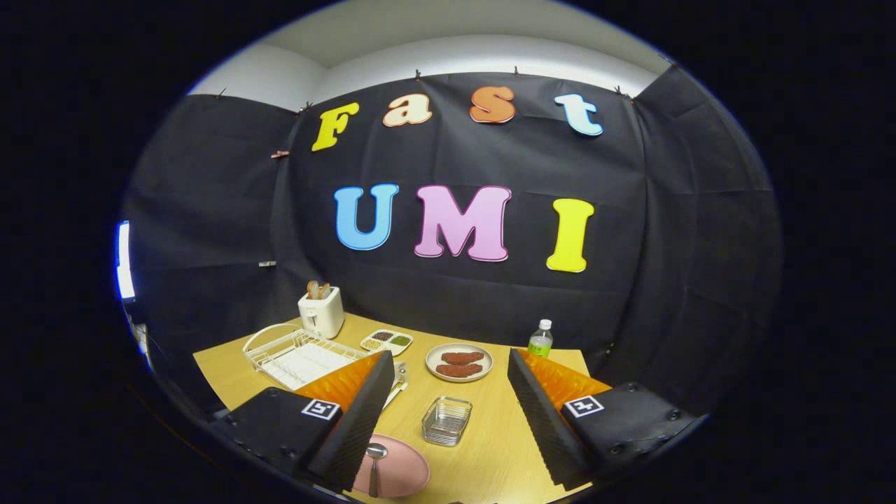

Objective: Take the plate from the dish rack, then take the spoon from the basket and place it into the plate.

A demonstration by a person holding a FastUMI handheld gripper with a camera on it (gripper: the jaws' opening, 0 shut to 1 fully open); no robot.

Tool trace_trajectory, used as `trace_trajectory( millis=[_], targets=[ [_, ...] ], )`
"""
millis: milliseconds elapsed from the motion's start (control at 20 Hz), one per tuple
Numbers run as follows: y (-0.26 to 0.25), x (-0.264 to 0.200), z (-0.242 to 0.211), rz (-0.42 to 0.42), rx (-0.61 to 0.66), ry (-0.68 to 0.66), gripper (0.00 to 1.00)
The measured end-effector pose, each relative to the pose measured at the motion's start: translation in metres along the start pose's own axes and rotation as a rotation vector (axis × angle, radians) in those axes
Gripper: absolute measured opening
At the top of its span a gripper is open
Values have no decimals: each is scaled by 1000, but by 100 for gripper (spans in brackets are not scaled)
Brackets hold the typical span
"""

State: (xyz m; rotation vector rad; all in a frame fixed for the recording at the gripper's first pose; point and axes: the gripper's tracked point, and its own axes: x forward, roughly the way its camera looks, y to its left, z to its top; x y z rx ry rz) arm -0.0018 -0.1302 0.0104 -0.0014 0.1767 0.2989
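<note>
- Spoon (375,465) lies in pink plate (392,467), bowl far, handle near, long axis near-far.
- Tool (448,413) released, fingers spread, grasping nothing.
- Basket (446,421) between fingers.

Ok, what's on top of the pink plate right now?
A spoon lies on the pink plate, bowl end away from the camera. The open hand-held gripper has one finger covering the plate's near-left edge, so that part can't be checked.

Gripper (448,413) held raised, well above the counter (490,448), tilted slightly downward. Jaws stand wide apart, nothing between them, neither finger touching anything. Left finger (357,427) and right finger (546,420) angle outward toward their bases, ribbed inner faces turned toward each other. Each finger mount carries a square marker tag.
</note>
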Motion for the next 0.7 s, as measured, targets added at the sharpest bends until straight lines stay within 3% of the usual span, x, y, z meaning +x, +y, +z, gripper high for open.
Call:
trace_trajectory(
  millis=[400,700],
  targets=[
    [-38,-29,-4,-253,53,11,99],
    [-2,-10,14,-297,85,-45,98]
  ],
)
